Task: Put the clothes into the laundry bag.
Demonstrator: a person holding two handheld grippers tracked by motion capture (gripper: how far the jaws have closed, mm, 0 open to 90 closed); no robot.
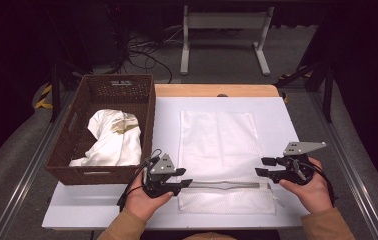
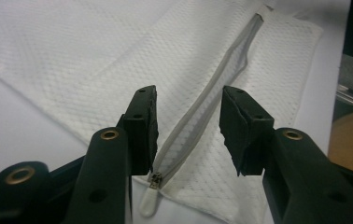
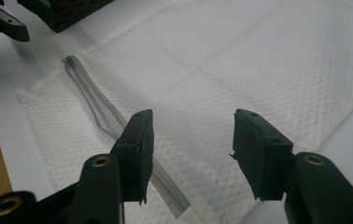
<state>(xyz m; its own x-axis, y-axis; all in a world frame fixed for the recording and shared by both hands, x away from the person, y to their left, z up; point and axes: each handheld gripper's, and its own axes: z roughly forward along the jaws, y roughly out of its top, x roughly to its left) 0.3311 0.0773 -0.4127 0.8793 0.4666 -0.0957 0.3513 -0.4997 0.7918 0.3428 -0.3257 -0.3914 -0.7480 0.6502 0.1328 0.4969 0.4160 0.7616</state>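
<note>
Both hands enter the high view from the bottom edge, each holding 1 gripper. Left gripper [image 1: 186, 177] rests at the near-left corner of a white mesh laundry bag [image 1: 219, 145], jaws released. Right gripper [image 1: 266, 167] sits at the bag's right edge, jaws also apart, gripping nothing. Flat and rectangular, the bag lies on a white table [image 1: 287, 120], with a zipper [image 1: 227, 185] running across its near end. A dark woven wicker basket [image 1: 77, 135] stands at the table's left, holding crumpled cream cloth [image 1: 112, 137]. No legible writing.

Left gripper view: 2 black jaws with rough-edged pads stand spread above the bag [image 2: 95, 60]. Honeycomb mesh texture is plain. The zipper [image 2: 202, 98] runs between them, and its metal slider with white pull tab [image 2: 152, 196] lies just beside the left-hand jaw.

Right gripper view: jaws stand spread over the mesh [image 3: 268, 60]; the zipper [image 3: 95, 100] passes beside the left-hand jaw. No labels readable.
</note>
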